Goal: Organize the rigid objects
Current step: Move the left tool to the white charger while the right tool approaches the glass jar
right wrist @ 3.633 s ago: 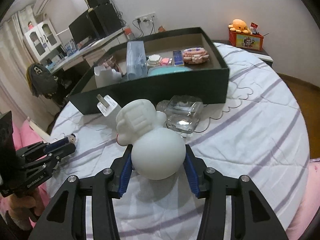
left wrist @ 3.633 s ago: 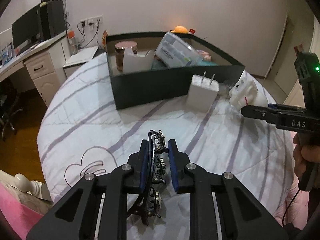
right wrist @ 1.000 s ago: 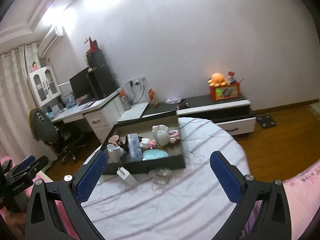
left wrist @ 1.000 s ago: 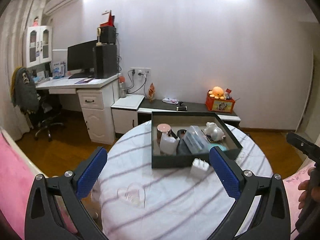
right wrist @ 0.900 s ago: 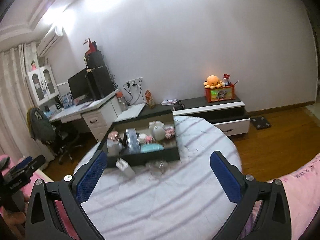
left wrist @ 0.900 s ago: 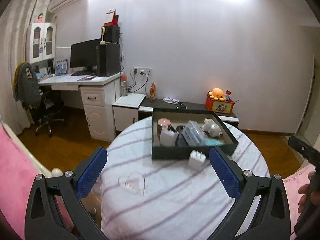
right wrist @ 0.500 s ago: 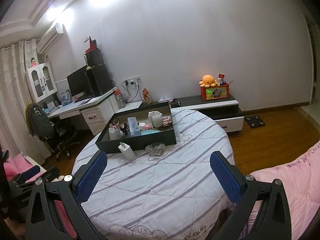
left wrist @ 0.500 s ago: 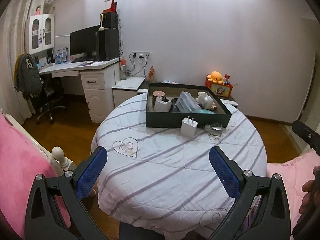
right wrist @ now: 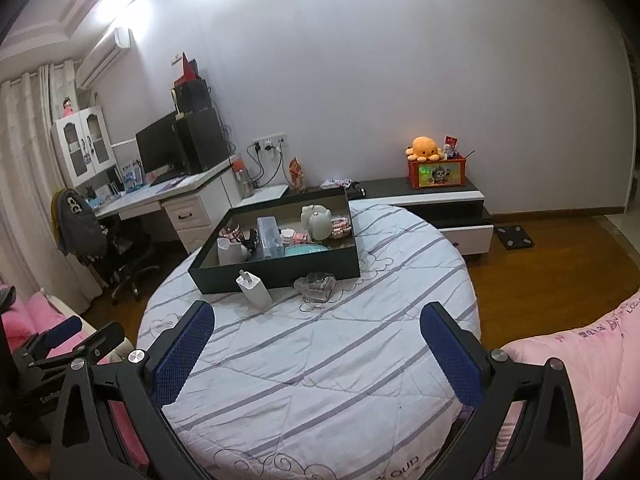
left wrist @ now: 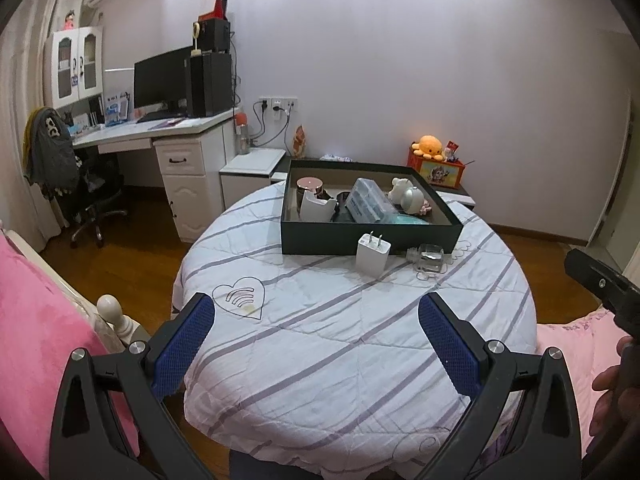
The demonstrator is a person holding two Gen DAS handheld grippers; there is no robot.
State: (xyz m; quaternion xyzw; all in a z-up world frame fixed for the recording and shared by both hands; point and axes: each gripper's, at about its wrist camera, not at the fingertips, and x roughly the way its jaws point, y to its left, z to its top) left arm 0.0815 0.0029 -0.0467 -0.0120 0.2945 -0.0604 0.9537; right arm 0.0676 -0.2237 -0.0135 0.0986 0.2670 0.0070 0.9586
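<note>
left tongs [left wrist: 316, 340] wide apart, hair clip gone | right tongs [right wrist: 316, 344] apart, figurine [right wrist: 318, 220] now in box [right wrist: 276, 268] | charger [right wrist: 255, 290], glass bottle [right wrist: 316, 286] left outside

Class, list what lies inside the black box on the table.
Inside the black box: white figurine, clear plastic case, teal item, copper-lidded jar, white holder. The near wall hides their bases.

— How's my feed?
— Dim indoor light, bright ceiling glare blooming on the wall [right wrist: 400, 60] up top. Heavy fisheye bending and black corners. Centre's sharp; my edges look soft.
</note>
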